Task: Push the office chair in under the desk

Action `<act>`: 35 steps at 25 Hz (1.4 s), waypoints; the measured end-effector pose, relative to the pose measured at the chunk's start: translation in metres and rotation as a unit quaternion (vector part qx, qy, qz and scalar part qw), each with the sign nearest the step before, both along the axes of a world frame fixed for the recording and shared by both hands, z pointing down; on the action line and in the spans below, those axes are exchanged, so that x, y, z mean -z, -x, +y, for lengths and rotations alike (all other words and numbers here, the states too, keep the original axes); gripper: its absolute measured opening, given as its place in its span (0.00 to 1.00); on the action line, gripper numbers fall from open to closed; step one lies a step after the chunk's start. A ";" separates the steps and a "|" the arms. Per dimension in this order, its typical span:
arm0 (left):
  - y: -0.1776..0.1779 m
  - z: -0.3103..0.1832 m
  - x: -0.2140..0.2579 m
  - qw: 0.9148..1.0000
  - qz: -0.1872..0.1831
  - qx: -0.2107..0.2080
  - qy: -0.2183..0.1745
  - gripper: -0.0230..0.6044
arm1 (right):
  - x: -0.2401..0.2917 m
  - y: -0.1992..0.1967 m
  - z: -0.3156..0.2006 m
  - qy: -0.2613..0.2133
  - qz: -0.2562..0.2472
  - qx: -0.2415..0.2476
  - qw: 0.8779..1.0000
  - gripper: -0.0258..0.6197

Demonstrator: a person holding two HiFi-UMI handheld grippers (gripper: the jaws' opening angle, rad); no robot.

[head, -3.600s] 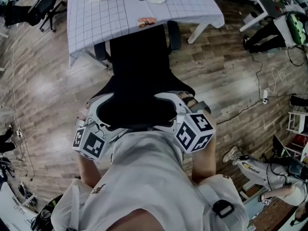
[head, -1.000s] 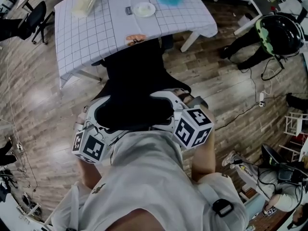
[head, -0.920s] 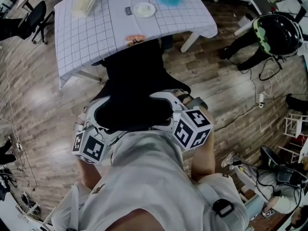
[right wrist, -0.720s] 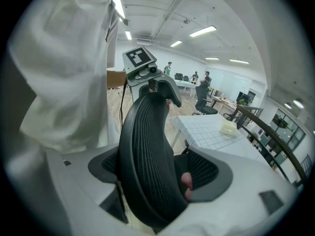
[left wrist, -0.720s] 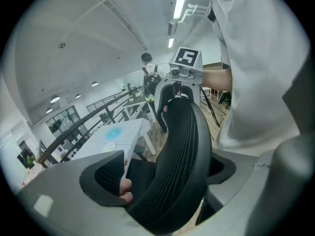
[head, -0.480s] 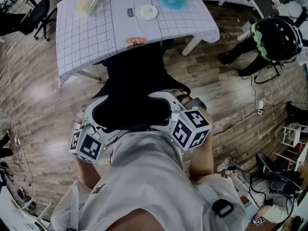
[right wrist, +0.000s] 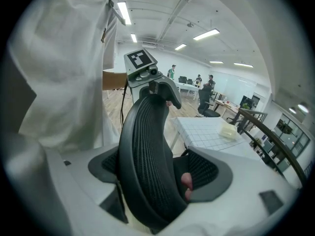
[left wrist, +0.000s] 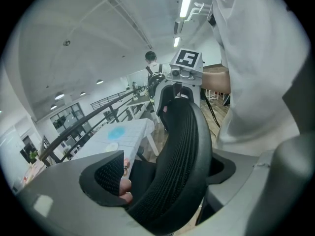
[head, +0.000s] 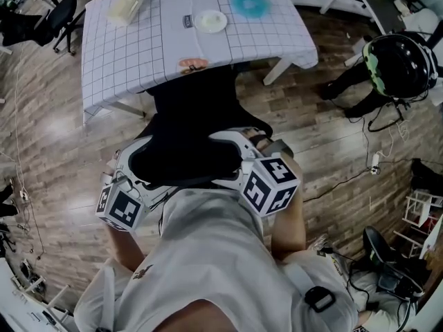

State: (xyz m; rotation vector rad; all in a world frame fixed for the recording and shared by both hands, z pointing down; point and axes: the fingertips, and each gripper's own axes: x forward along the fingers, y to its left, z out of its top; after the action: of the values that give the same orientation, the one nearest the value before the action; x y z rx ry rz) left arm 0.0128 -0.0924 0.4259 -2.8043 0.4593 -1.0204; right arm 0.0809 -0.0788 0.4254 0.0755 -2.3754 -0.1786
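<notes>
L gripper & R gripper: jaws spread, each straddling the curved black mesh backrest rim of the office chair, w/ a gap at the seat-side pad. Chair's long axis runs straight ahead of the jaws, seat front under the grid-cloth desk. Beyond on top: round white plate, pale box, blue disc.

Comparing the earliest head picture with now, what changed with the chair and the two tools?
The chair has rolled forward, further under the desk, so less of its seat shows in front of the desk edge. Nothing was taken hold of or let go. The left tool and right tool still straddle the top of the backrest.
</notes>
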 end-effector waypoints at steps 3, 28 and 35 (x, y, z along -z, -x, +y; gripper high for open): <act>-0.003 -0.007 0.000 1.000 -0.001 0.003 0.001 0.77 | 0.000 -0.004 -0.008 -0.002 -0.001 0.003 1.000 0.64; -0.016 -0.064 -0.001 1.000 -0.002 -0.009 -0.001 0.77 | -0.003 -0.016 -0.064 0.005 0.012 -0.002 1.000 0.64; -0.016 -0.084 0.000 1.000 -0.002 -0.013 -0.004 0.77 | -0.003 -0.016 -0.083 0.003 0.013 -0.007 1.000 0.64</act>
State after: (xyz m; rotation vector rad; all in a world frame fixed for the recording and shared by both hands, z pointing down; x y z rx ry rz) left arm 0.0288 -0.1762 0.4258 -2.7938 0.4237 -1.0157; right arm 0.0972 -0.1621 0.4280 0.0871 -2.3495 -0.1636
